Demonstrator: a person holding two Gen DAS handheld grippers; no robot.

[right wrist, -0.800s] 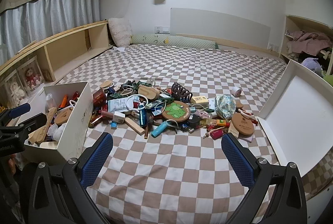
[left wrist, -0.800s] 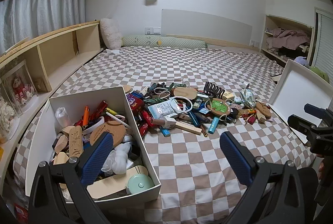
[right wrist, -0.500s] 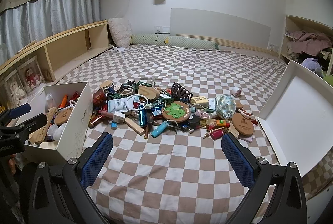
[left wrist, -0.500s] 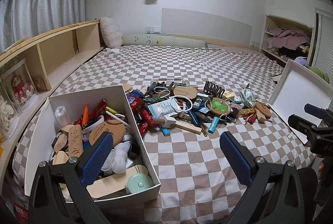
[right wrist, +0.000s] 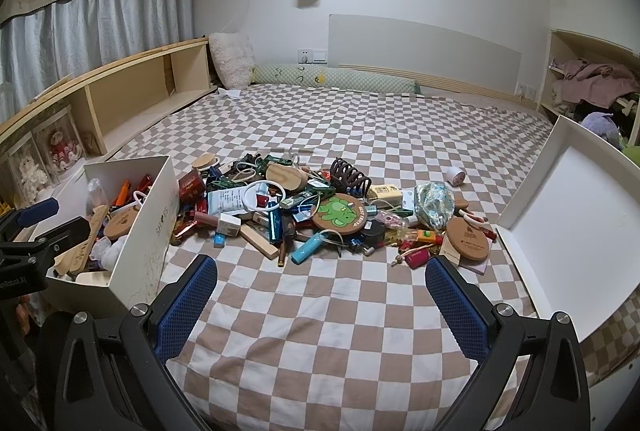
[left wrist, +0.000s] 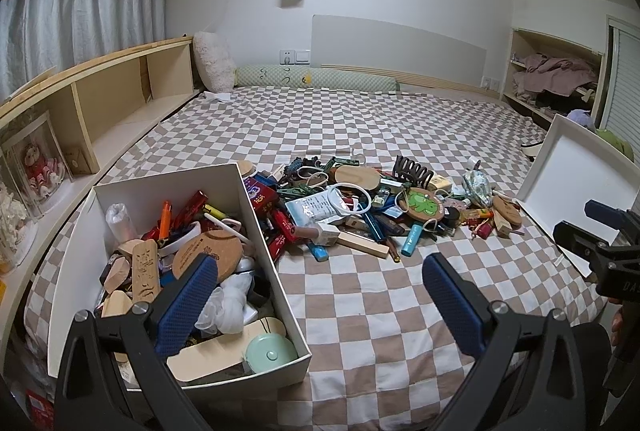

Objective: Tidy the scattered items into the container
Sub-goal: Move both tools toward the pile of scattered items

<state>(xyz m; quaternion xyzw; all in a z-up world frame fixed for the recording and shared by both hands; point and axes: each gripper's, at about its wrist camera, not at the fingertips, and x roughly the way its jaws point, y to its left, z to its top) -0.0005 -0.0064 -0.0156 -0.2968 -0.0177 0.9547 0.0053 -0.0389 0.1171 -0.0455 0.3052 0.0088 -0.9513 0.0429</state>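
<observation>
Your left tool (left wrist: 320, 295) hangs with its blue pads spread as wide as they go, nothing between them, tilted down over the near right corner of the white box (left wrist: 276, 279). That puts you right where a drop-off would happen, and the box is already well loaded: a cork coaster (left wrist: 208, 257), a wooden comb (left wrist: 145, 271), a mint round case (left wrist: 271, 353) and more, heaped towards the near end.

Your right tool (right wrist: 322, 305) is likewise spread and empty, aimed down at bare checked bedsheet (right wrist: 320, 311) on the near side of the pile (right wrist: 320, 207). The pile lies in the middle of the bed, its left edge touching the box wall, its right edge near the open white lid (right wrist: 568, 223). It looks as though both tools are held back and wide so either can go in for a fresh pick.

The nearest loose pieces to the right tool are the light blue tube (right wrist: 306, 249) and the wooden block (right wrist: 259, 241); they lie clear at the pile's near edge, so they seem the easy grabs. The round frog coaster (right wrist: 339, 215) sits on top of other things and will probably shift them when lifted.
</observation>
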